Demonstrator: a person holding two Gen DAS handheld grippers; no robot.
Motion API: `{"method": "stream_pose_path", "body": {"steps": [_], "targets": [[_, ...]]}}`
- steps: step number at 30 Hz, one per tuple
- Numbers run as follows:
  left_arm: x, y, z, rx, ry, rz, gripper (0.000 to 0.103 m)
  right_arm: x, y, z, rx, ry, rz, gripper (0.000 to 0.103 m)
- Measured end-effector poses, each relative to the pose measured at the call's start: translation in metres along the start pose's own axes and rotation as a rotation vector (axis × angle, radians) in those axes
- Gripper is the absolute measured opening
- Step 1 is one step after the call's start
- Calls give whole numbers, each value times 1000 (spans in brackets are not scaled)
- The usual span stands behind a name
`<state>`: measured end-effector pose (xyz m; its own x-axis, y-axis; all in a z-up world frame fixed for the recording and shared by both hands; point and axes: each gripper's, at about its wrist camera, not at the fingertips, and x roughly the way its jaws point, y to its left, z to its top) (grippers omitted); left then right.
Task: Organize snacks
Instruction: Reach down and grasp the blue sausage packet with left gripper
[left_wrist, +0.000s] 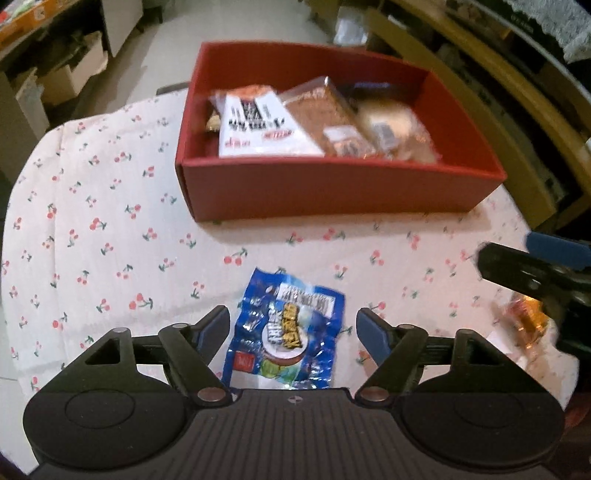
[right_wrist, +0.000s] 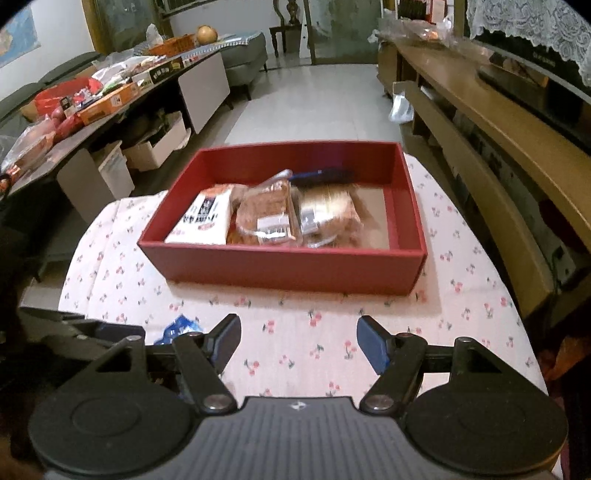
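- left gripper (left_wrist: 293, 328) hangs over the cherry-print tablecloth (left_wrist: 110, 240) with its jaws apart, gripping nothing
- blue snack packet (left_wrist: 286, 332) lies flat between its fingertips, neither pad pressing it
- red box (left_wrist: 332, 184) sits well ahead of both grippers, with a white pack (left_wrist: 258, 125) and clear-wrapped cakes (left_wrist: 328, 114) inside
- right gripper (right_wrist: 297, 339) is open too, only bare cloth between its pads
- an orange wrapper (left_wrist: 524, 321) lies blurred, partly under the right gripper
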<state>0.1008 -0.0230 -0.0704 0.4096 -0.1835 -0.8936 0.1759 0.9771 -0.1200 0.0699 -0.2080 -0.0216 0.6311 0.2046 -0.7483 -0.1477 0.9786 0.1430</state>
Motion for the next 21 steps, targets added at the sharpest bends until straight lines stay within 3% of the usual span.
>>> {"method": "stream_pose_path", "body": {"steps": [7,16,21], "targets": [[21,-1,0,-4,43,7,82,-4,-4,-8,11,13,5,81],[13,-7,-7,28,47,15,77,-15,-29,-30,84,44,-39,82],[4,-9,-14,26,42,-3,76,-14,-47,-53,164,115,-73,84]]}}
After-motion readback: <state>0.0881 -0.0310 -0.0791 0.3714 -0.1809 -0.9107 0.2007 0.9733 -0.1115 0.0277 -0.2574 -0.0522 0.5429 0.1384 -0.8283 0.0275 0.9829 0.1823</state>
